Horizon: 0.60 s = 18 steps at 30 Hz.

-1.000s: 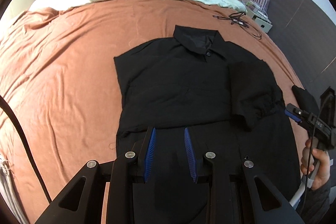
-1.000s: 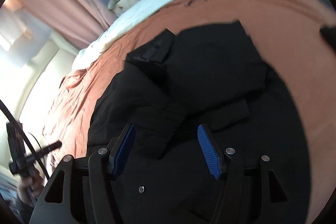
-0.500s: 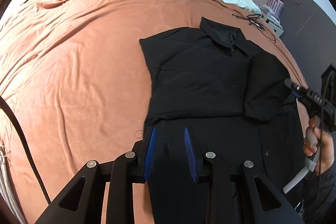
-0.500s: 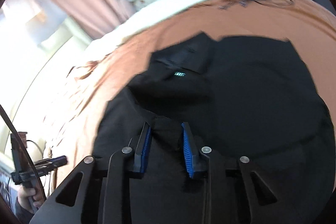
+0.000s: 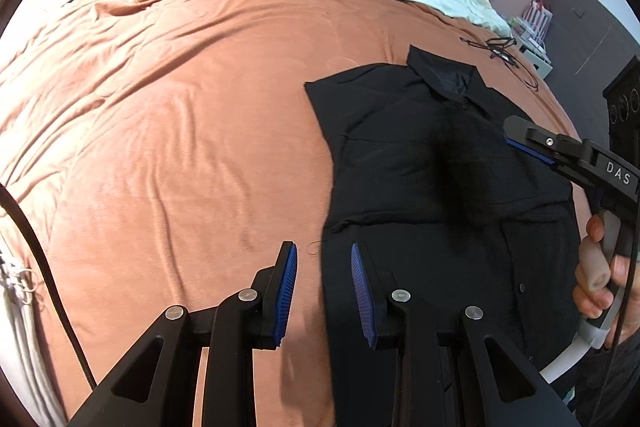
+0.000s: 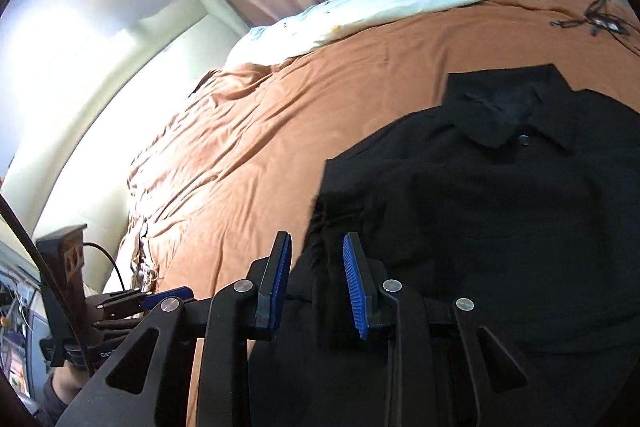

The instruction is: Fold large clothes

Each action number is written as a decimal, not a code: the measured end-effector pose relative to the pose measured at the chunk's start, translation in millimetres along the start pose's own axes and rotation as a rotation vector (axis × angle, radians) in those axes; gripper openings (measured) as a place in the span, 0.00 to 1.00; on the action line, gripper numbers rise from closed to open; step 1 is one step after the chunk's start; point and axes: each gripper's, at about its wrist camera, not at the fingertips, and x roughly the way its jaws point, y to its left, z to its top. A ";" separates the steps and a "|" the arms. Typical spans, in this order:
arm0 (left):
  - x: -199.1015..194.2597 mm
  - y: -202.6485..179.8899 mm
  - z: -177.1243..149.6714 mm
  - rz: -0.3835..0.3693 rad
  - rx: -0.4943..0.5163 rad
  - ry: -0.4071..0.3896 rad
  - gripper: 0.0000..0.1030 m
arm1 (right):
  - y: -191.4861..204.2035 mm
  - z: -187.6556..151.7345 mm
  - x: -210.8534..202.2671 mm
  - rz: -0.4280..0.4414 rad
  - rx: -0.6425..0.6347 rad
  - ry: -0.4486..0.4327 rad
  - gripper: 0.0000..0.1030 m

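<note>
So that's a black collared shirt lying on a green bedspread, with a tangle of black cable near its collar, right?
Not quite: the bedspread is rust-orange, not green, as the left wrist view shows. The black collared shirt does lie on it, with the tangle of black cable near its collar.

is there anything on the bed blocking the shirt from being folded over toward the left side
Nothing visible blocks it. The black shirt lies on the orange bedspread, and the spread to its left is bare. The only loose item, a tangle of black cord, lies past the collar near the far right edge, apart from the shirt.
</note>
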 end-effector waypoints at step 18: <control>42.0 -39.1 12.9 -0.075 0.003 0.019 0.29 | -71.7 -22.8 -94.0 -0.423 -0.017 -0.014 0.24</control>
